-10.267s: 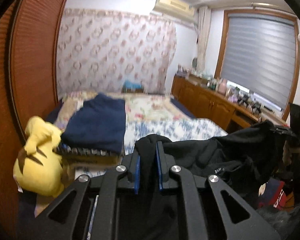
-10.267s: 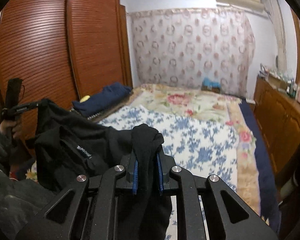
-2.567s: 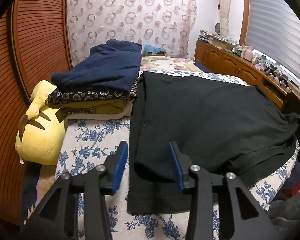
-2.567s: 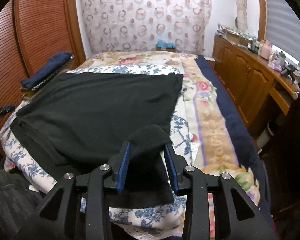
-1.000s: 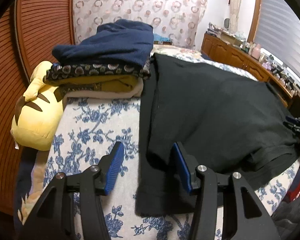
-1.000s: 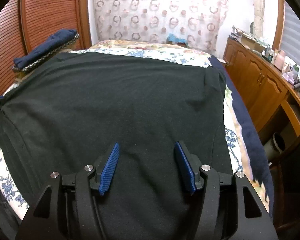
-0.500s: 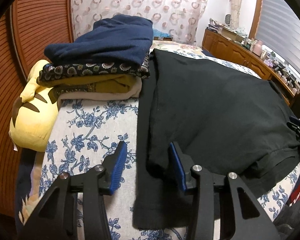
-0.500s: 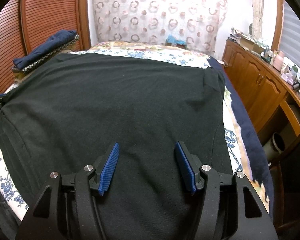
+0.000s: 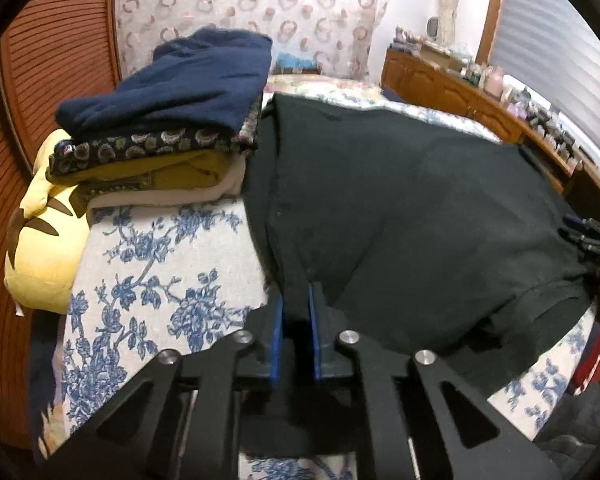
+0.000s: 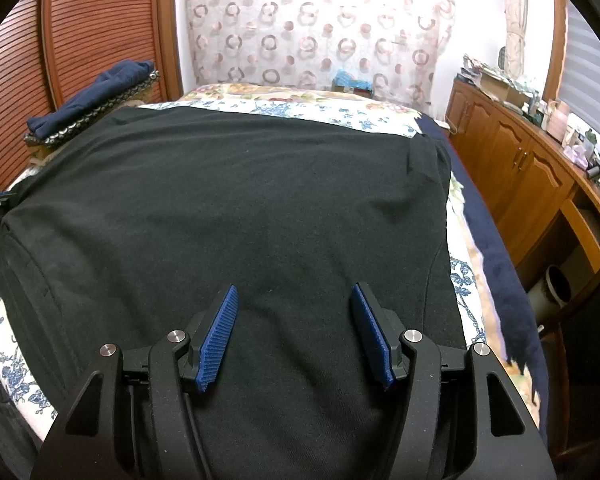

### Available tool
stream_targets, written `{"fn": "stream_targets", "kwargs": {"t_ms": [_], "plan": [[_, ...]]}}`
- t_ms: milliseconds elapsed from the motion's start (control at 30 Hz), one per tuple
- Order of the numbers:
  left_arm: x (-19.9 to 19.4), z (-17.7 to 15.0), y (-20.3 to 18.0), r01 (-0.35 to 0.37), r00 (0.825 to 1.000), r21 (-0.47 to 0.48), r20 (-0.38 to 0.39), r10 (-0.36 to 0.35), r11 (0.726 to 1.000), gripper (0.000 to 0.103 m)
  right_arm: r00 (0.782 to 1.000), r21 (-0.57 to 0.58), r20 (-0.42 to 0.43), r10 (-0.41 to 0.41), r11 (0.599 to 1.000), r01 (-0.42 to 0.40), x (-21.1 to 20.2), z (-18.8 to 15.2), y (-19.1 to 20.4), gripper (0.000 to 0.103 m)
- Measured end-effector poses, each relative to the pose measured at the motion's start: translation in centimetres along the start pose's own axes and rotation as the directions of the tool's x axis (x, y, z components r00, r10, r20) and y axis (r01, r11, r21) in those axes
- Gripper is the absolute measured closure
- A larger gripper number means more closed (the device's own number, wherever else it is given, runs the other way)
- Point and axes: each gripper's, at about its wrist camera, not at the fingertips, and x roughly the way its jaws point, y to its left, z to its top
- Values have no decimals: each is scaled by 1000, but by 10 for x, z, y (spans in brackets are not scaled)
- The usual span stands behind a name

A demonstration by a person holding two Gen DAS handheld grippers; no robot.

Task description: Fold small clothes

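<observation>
At lower centre of your left view, the left gripper [image 9: 295, 332] has just closed on the shirt [image 9: 412, 208] edge (soft, limp) on the bed [image 9: 160, 264]; right gripper [image 10: 296, 336] hangs open above it.

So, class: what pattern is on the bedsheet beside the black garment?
Blue flowers on white on the bedsheet, clearest in the left wrist view.
</observation>
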Motion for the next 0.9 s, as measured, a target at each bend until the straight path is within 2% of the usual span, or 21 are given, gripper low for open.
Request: {"fn": "stream_targets", "kwargs": {"t_ms": [233,700,900], "plan": [[-35,20,-21,60,987,12,150,-61,998,97,1000,0,0,1,1000,-1,0,0,-1,42],[-48,63,-66,155,956,112,233,-177,982,97,1000,2,1,5,1000,-5,1,0,0,42],[-57,80,-90,193,937,166,261,-232,967,97,1000,3,1,5,1000,-5,1,0,0,42]]}}
